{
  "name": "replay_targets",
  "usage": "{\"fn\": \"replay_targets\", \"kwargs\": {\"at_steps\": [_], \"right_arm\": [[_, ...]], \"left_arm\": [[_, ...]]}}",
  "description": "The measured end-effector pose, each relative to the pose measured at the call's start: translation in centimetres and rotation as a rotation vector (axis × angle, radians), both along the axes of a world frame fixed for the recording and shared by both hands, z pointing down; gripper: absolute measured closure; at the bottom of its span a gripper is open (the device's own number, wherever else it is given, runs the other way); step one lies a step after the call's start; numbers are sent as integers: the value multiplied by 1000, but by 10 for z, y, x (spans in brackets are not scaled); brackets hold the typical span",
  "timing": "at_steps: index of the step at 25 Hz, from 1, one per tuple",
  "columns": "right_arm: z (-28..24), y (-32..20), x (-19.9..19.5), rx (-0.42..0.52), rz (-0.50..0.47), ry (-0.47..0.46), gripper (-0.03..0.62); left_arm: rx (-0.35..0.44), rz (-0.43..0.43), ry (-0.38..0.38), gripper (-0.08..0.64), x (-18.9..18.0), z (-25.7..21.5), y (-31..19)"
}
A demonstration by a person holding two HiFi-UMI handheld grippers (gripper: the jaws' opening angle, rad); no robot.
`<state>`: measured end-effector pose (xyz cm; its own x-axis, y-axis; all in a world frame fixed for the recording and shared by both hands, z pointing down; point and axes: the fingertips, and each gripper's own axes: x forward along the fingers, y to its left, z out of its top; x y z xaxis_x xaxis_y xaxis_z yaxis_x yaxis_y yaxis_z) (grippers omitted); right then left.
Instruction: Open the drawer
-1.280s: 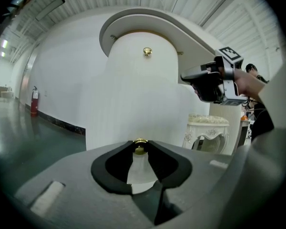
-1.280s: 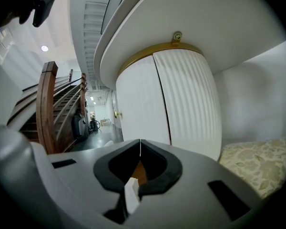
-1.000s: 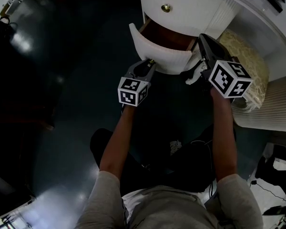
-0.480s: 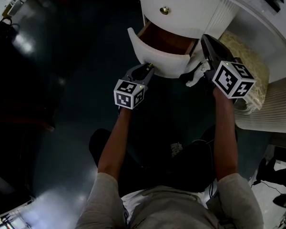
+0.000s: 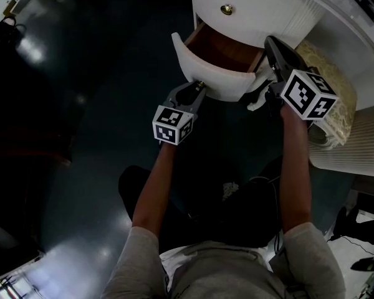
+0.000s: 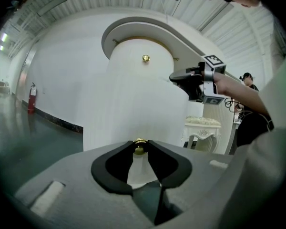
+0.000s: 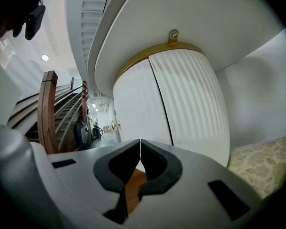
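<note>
The left hand-held gripper (image 5: 197, 87) pinches the brass knob (image 6: 140, 149) of the drawer (image 5: 215, 83) — which stands partway out of the white cabinet (image 5: 255, 11). The right hand-held gripper (image 7: 140, 144) — jaws pressed together, empty — sits beside the drawer's end.

The head view looked steeply down; each gripper view faced level, close before the white cabinet (image 5: 262, 14) all three shared.

I see a dark glossy floor (image 5: 81, 61) reflecting ceiling light, white walls (image 6: 62, 89), a red fire extinguisher (image 6: 32, 99), a wooden staircase (image 7: 48, 111) and a cream-cushioned stool (image 6: 202, 128).
</note>
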<state>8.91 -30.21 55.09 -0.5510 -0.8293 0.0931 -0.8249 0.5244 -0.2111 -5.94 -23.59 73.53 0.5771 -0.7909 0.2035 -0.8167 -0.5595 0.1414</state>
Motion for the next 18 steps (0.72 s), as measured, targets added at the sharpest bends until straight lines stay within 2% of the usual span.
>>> {"fn": "replay_targets", "kwargs": {"at_steps": [5,10,18], "right_arm": [[5,-6,-13,-4,14,18,577],[7,1,-25,27,-27,114,577],[18,-10,-18,-40,-5,51,577]], "left_arm": [[-13,2,-12,457,-4,2,10],[-9,12,-23,457,-6,1,13],[-3,6,-7,457,-8,3,18]]}}
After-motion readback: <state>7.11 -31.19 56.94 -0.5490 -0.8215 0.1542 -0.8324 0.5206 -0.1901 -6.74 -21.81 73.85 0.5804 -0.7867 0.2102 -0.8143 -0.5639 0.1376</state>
